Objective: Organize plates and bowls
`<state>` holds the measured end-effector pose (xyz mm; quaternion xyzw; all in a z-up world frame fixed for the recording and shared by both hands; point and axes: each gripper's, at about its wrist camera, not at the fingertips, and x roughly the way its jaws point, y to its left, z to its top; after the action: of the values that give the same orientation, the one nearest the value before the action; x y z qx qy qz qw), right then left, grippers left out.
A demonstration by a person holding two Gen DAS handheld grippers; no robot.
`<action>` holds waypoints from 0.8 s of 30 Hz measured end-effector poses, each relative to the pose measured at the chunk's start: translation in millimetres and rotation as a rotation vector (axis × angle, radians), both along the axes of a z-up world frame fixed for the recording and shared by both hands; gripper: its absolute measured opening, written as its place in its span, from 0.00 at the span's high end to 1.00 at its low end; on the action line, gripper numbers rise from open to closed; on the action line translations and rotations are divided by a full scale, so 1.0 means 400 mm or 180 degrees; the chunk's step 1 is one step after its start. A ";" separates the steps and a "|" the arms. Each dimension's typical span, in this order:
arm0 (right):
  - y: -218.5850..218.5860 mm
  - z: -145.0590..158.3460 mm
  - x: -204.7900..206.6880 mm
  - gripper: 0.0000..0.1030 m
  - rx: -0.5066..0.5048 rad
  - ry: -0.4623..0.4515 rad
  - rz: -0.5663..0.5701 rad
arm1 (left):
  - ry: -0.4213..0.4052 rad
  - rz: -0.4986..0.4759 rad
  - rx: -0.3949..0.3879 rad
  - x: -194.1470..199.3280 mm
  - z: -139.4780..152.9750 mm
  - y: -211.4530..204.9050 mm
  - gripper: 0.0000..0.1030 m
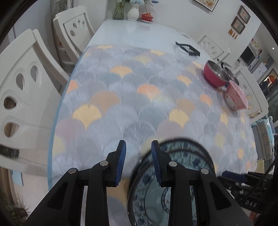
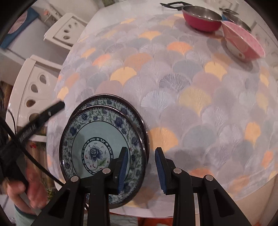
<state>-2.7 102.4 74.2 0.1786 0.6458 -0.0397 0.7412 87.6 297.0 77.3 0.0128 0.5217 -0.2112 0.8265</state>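
Note:
Two blue-and-white floral plates (image 2: pixel 102 139) lie stacked, slightly offset, near the table's front edge; they are also in the left wrist view as the plates (image 1: pixel 184 156). My right gripper (image 2: pixel 141 153) is open, and its gap hangs over the plates' right rim. My left gripper (image 1: pixel 138 146) is open beside the plates' left rim, with only tablecloth between its fingers. At the far right stand a red steel-lined bowl (image 2: pixel 201 19), a tilted pink bowl (image 2: pixel 243 41) and a steel bowl (image 2: pixel 239 20) behind them.
The table (image 1: pixel 121 104) wears a fan-patterned cloth. White chairs (image 1: pixel 26 87) stand along its left side. A black frame-like object (image 1: pixel 187 48), a white vase (image 1: pixel 133 12) and a red pot (image 1: pixel 147 16) sit at the far end. A hand (image 2: pixel 31 189) holds the left gripper.

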 end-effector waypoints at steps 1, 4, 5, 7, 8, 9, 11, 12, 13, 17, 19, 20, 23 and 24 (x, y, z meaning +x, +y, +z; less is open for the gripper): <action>-0.003 0.000 0.000 0.71 0.0025 0.0055 0.0075 | -0.0012 0.0003 -0.0013 0.011 0.006 0.000 0.74; -0.028 0.008 -0.025 0.69 0.0000 0.0189 0.0253 | -0.0030 -0.0009 -0.0031 0.040 0.018 0.002 0.74; -0.036 0.007 -0.037 0.68 -0.0029 0.0247 0.0289 | -0.0032 -0.0011 -0.0022 0.048 0.018 0.002 0.74; -0.047 -0.010 -0.059 0.65 -0.0079 0.0514 0.0411 | -0.0017 -0.0001 -0.0021 0.059 0.014 0.005 0.74; -0.048 -0.027 -0.071 0.65 -0.0042 0.0698 0.0464 | -0.0005 0.0008 -0.0025 0.062 0.011 0.006 0.74; -0.046 -0.036 -0.079 0.65 0.0026 0.0786 0.0489 | 0.0008 0.0022 -0.0030 0.065 0.008 0.008 0.74; -0.022 -0.047 -0.094 0.65 0.0215 0.0918 0.0588 | 0.0048 0.0056 -0.0045 0.065 -0.002 0.011 0.74; -0.008 -0.047 -0.098 0.65 0.0231 0.0937 0.0645 | 0.0057 0.0066 -0.0049 0.063 -0.004 0.013 0.74; 0.017 -0.044 -0.101 0.65 0.0202 0.0941 0.0743 | 0.0064 0.0082 -0.0051 0.059 -0.007 0.015 0.74; 0.084 -0.045 -0.101 0.61 0.0232 0.0931 0.0945 | 0.0080 0.0128 -0.0033 0.035 -0.014 0.028 0.74; 0.097 -0.057 -0.098 0.57 0.0220 0.0991 0.0988 | 0.0070 0.0145 -0.0024 0.027 -0.013 0.037 0.74; 0.101 -0.068 -0.096 0.57 0.0210 0.1057 0.1006 | 0.0058 0.0159 -0.0015 0.023 -0.012 0.043 0.74; 0.099 -0.090 -0.084 0.57 0.0256 0.1117 0.0908 | 0.0038 0.0221 -0.0009 0.017 -0.008 0.060 0.74; 0.090 -0.092 -0.081 0.57 0.0291 0.1103 0.0816 | 0.0042 0.0240 -0.0019 0.017 -0.007 0.065 0.74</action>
<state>-35.0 138.3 37.4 0.1189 0.7822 0.0541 0.6092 94.4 323.0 74.4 -0.0106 0.5267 -0.1816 0.8304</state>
